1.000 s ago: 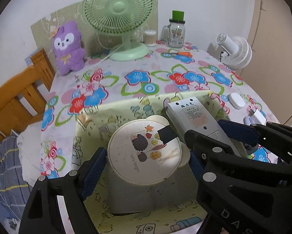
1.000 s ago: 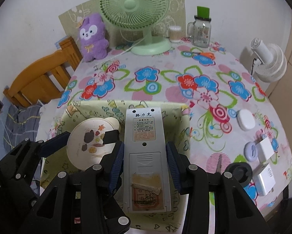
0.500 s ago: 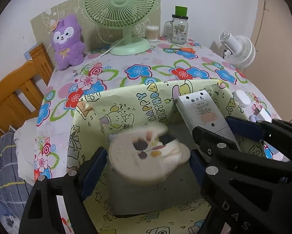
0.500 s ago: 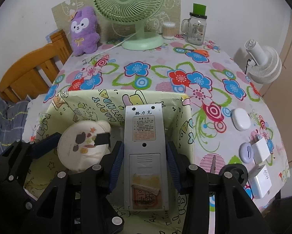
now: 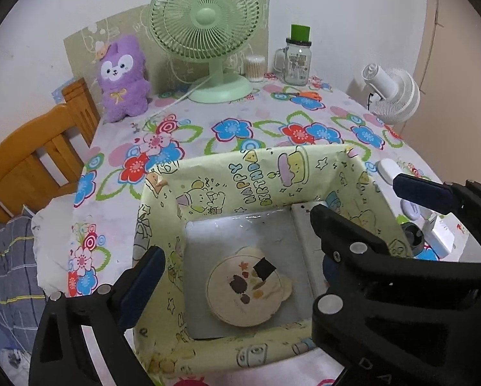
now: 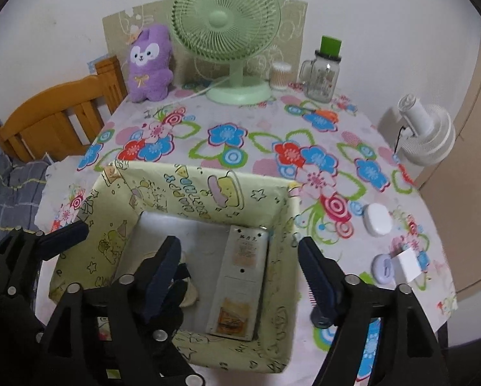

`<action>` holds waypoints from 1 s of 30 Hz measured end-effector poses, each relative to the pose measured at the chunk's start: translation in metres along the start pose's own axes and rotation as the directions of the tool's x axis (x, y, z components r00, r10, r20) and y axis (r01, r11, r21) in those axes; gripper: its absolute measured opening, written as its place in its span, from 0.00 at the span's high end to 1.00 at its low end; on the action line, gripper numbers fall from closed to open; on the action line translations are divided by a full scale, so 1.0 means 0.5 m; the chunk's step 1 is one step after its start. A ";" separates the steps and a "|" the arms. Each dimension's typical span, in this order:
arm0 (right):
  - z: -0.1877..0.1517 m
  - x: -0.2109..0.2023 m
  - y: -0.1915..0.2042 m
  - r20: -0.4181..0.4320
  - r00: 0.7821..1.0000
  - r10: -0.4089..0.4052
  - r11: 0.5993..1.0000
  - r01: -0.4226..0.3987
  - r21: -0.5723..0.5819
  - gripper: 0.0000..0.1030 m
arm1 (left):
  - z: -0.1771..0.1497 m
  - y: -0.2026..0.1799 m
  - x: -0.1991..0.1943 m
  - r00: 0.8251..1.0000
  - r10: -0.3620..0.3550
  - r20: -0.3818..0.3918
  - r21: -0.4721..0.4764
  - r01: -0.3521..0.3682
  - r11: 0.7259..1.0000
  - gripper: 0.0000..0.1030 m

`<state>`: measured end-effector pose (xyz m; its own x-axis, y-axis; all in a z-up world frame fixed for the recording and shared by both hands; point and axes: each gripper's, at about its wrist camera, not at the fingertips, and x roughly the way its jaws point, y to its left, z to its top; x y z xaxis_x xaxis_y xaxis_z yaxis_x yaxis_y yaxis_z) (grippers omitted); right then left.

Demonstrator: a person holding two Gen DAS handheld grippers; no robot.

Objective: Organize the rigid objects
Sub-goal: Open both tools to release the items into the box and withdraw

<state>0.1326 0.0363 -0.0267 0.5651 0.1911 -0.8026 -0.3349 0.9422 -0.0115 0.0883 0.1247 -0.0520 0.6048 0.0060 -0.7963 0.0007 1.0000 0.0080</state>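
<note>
Both claws stand released over a pale yellow cartoon-printed box [image 6: 208, 193]. Right claw [image 6: 240, 273] has just been opening; the grey-white rectangular remote control [image 6: 240, 283] lies loose on the box floor below it, against the right wall. Left claw [image 5: 272, 222] has also just been opening, and holds nothing. A round cream bear-eared disc [image 5: 246, 289] lies flat on the floor beside the remote. Outside, on the flower-patterned surface [image 6: 256, 148], small white plastic gadgets [image 6: 378, 218] wait at the right. To finish well, lift both claws straight up, clear of the thin walls.
</note>
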 end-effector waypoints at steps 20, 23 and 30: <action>-0.024 -0.087 -0.072 0.096 0.995 0.016 1.000 -0.015 -0.013 0.16 | -0.003 -0.074 -0.064 0.997 -0.001 0.072 -0.027 0.003 1.000 0.03; -0.026 -0.094 -0.087 0.112 0.994 0.016 1.000 -0.014 -0.019 0.16 | -0.001 -0.090 -0.067 0.997 0.004 0.072 -0.034 -0.002 0.999 0.03; -0.030 -0.099 -0.127 0.094 0.993 0.068 0.998 -0.068 0.000 0.16 | 0.004 -0.126 -0.078 0.996 0.011 0.088 -0.030 -0.009 1.000 0.04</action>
<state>0.1147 -0.0372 0.0047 0.6098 0.2794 -0.7416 -0.3722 0.9272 0.0433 0.0664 0.0616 -0.0201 0.6724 0.0166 -0.7400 -0.0283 0.9996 -0.0033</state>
